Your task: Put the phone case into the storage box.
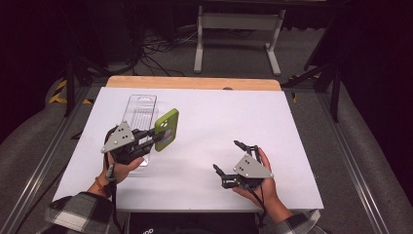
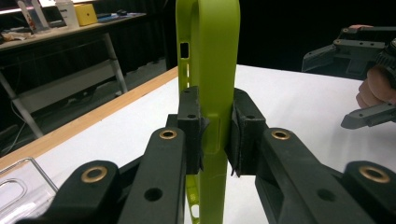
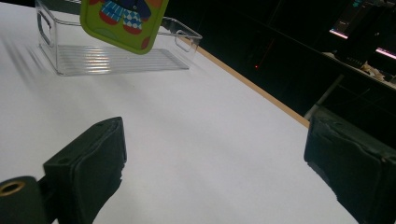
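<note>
One green phone case (image 1: 166, 129) up there, and just the one clear plastic tray (image 1: 138, 111) on the table. Two grippers in play: the left gripper (image 1: 149, 138) and the right gripper (image 1: 228, 158). Two hands, one white table (image 1: 204, 122).

Black tools (image 1: 152, 138) w/ grey triangular plates, brass rivets, black cables; person wears plaid sleeves (image 1: 78, 212).

White table (image 1: 204, 126); clear plastic tray (image 1: 139, 109) lying on it, left side.
</note>
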`<state>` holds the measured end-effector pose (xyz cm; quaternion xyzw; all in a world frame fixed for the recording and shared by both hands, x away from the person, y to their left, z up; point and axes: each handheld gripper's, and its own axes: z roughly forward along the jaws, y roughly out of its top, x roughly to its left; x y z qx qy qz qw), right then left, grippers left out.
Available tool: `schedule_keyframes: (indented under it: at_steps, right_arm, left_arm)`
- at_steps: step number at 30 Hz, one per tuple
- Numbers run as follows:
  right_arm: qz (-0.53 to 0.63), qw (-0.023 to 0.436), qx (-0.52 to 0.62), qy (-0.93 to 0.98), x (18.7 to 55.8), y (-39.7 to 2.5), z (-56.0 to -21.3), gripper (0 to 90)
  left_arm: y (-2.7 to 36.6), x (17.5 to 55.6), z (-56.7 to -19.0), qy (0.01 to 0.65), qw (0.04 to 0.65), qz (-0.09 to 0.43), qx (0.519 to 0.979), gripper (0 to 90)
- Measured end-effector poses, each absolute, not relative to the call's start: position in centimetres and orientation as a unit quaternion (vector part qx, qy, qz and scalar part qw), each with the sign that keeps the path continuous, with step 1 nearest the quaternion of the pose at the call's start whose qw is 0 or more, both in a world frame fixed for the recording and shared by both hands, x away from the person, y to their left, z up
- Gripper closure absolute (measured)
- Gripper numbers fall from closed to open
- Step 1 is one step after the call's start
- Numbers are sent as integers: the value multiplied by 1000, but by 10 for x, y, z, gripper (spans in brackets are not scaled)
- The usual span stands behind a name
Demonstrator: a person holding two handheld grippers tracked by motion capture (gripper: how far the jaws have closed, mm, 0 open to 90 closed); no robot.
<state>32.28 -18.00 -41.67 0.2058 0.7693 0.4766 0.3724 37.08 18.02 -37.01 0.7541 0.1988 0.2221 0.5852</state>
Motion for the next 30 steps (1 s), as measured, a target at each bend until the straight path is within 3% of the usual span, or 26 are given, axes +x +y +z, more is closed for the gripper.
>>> schedule_keyframes:
  at_steps: [30]
  right_arm:
    - [474, 376, 206, 769, 323, -180, -417, 69]
  left_arm:
    - [189, 372, -365, 204, 583, 237, 750, 778]
